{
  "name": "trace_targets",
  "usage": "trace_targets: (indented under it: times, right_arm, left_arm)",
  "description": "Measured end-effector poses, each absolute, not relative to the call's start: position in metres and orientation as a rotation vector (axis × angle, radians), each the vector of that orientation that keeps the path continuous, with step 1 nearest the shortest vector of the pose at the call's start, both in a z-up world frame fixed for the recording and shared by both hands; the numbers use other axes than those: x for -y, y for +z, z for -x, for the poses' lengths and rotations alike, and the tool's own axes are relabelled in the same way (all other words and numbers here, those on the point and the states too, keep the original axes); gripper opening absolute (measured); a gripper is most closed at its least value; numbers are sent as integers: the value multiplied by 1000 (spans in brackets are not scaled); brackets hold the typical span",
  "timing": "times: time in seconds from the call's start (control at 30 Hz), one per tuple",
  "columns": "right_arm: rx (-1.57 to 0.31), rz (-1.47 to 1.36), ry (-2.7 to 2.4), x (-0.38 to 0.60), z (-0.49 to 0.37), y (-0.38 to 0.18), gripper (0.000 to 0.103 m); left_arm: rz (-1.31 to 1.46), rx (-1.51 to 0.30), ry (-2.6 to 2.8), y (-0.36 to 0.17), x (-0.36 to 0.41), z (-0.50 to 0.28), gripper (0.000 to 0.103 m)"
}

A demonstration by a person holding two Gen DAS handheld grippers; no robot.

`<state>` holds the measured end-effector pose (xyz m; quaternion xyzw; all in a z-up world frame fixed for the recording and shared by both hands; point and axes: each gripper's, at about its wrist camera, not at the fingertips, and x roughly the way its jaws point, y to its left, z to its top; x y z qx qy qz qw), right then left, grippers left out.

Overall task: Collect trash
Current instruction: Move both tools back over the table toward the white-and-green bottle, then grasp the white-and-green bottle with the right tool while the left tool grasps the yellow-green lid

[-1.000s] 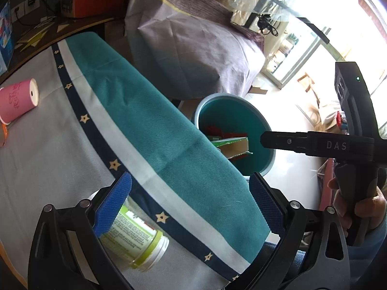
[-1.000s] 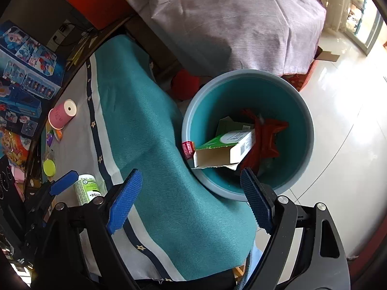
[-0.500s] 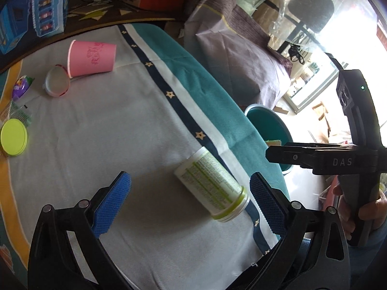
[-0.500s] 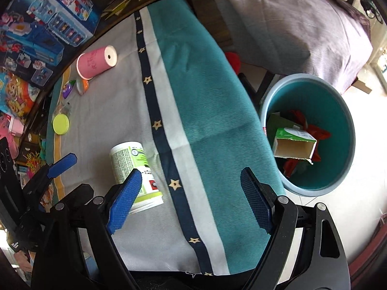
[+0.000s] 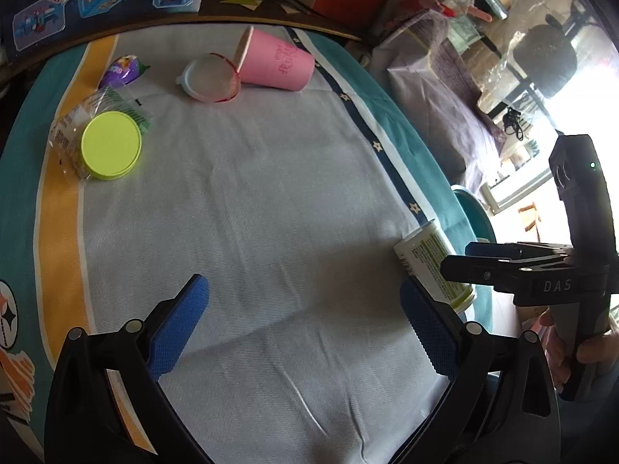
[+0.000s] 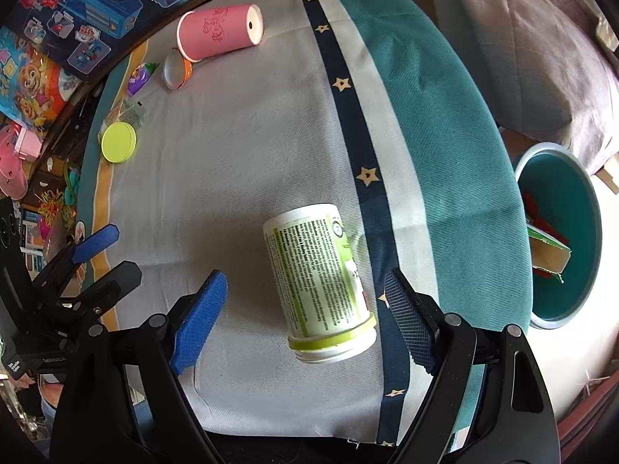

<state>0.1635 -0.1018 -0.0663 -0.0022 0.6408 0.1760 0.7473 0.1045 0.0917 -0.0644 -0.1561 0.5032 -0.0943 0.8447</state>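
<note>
Both of my grippers hang open over the tablecloth: my right gripper points steeply down with its blue pads spread wide on either side of a white-and-green container, neither pad touching it, while my left gripper holds its jaws equally far apart above bare grey cloth with nothing between them. That container lies on its side, lidless, its open mouth toward the near table edge, resting just beside the navy star-dotted stripe that runs down the cloth. From the left wrist view the same container sits off to the right, partly behind the black body of my right gripper, whose handle my hand grips. Farther up the table, a pink cup lies tipped over, a clear lid with an orange rim touching its mouth. A purple wrapper lies near that lid, and a lime-green lid rests on a crumpled clear wrapper close to the yellow band of the cloth. Beyond the teal edge of the table, down on the pale floor, a teal bin stands with a cardboard box and red scraps already inside it.
</note>
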Motion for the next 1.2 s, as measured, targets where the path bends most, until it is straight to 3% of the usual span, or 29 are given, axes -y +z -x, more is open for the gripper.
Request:
trace_targets:
  times: [0.4,0.5,0.53,0.57,1.13,1.2]
  right_arm:
    - [-1406,49,389,88,-167,-81,79]
    - [-1414,61,400,82,-168,-85,72]
    - [-1421,61,405,80,-168,-87,65]
    - [-1424,70,407,78,-168,-88,52]
    - [-1369,84,499,12,-225,-70,50]
    - [-1367,83,513,3,-232,-70,50]
  left_arm:
    - [362,-1070,-168,-75,-111,-107,99]
    - [377,-1076,-159,-78,-116,-109,99]
    - [379,-1080,-155,-79,-117,-109,99]
    - [380,-1082,-151,-80,-118,-110,99]
    - [357,-967,124,-64,-200,-134,98]
    - [344,-963,154,-62,-206,-143,92]
